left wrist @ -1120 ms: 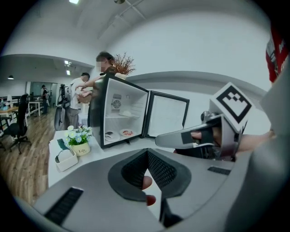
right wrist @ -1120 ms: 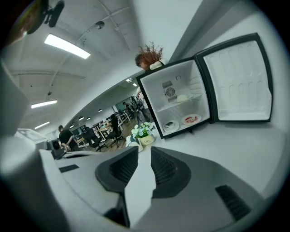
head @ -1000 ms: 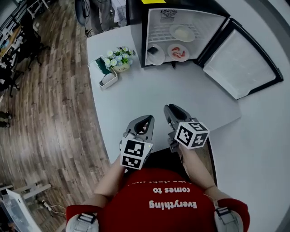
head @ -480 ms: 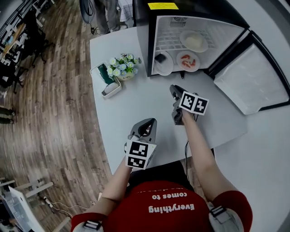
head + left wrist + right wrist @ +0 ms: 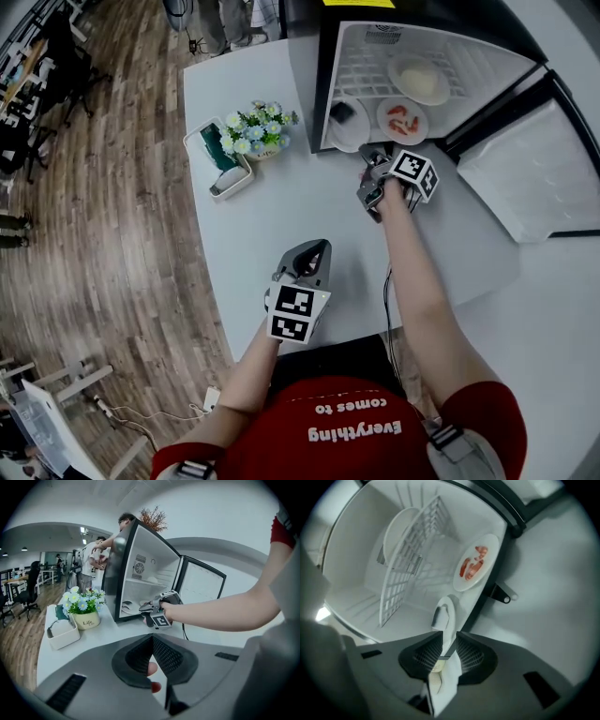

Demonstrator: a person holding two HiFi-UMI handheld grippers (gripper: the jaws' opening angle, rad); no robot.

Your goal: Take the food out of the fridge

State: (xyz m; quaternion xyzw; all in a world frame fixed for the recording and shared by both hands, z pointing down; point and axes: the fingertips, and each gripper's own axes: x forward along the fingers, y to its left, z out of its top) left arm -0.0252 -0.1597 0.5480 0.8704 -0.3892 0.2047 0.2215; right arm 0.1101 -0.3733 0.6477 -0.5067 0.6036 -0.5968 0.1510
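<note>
Right claw is held at the mouth of the open black mini fridge, jaws narrowly apart, nothing gripped. All food is seen inside the fridge: round white plate with red pieces and round white plate with a dark item on the fridge floor, round white plate of pale food on the white wire shelf. The dark-item plate is seen just ahead of the right jaw tips. Left claw is closed and empty, held over the white surface, well apart from the fridge.

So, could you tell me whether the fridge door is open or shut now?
Open: the door is swung wide, and the plate of red food inside the fridge is in plain view.
</note>
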